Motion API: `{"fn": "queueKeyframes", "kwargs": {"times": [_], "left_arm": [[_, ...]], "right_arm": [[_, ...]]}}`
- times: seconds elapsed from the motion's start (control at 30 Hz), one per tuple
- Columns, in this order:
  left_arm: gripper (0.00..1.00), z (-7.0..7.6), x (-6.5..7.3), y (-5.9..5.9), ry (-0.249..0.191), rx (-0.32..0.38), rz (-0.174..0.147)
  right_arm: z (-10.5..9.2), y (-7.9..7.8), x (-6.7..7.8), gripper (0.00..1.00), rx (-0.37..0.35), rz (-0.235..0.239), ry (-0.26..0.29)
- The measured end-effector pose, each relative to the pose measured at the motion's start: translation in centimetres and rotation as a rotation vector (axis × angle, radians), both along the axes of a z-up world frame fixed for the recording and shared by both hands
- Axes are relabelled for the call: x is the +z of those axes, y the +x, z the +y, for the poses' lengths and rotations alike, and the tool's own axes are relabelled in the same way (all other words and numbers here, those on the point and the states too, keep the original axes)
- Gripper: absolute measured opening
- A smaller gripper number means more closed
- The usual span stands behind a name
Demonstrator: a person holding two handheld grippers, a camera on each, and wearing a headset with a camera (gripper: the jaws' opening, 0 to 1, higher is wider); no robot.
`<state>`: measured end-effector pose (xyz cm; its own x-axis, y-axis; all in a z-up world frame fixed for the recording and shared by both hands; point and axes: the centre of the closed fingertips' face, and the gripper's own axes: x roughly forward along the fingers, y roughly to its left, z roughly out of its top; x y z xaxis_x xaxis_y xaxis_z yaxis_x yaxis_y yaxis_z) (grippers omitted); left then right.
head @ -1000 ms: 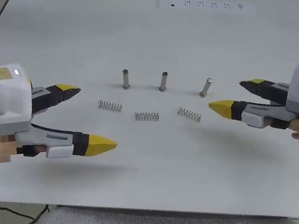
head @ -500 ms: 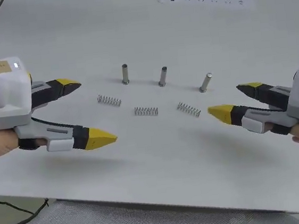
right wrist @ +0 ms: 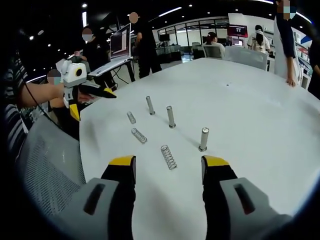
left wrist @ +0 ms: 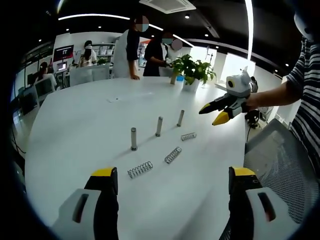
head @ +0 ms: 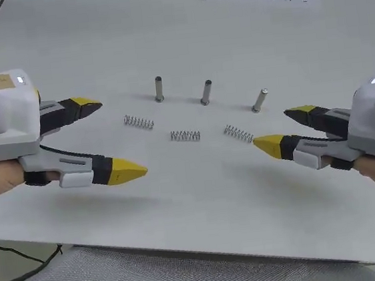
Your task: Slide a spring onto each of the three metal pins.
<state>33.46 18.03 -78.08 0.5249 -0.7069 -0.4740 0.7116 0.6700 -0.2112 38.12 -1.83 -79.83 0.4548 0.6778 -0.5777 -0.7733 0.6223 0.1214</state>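
Progress is nil so far, as I judge it: the left pin (head: 159,89), middle pin (head: 206,92) and right pin (head: 259,100) stand bare in a row mid-tabletop (head: 201,206). The left spring (head: 138,122), middle spring (head: 185,136) and right spring (head: 238,134) lie loose on their sides, each on the near-edge side of its pin. All three threadings remain. Toward the left edge the left gripper (head: 120,137) hangs wide and empty. The right gripper (head: 271,128), also wide and empty, points at the right spring from just beside it.

Left gripper (head: 114,136) and right gripper (head: 282,130) hover, jaws apart.
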Motion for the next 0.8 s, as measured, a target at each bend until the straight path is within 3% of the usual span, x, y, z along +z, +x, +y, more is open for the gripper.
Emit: {"fn": "queueKeyframes", "kwargs": {"times": [0.6,0.8], "left_arm": [[0.91,-0.1,-0.1,-0.3,0.0,-0.007,0.001],[0.91,-0.1,-0.1,-0.4,0.0,-0.009,0.004]], "right_arm": [[2.4,0.9,-1.2,0.44,0.093,-0.001,-0.085],[3.0,1.0,-2.3,0.43,0.112,0.038,-0.119]]}}
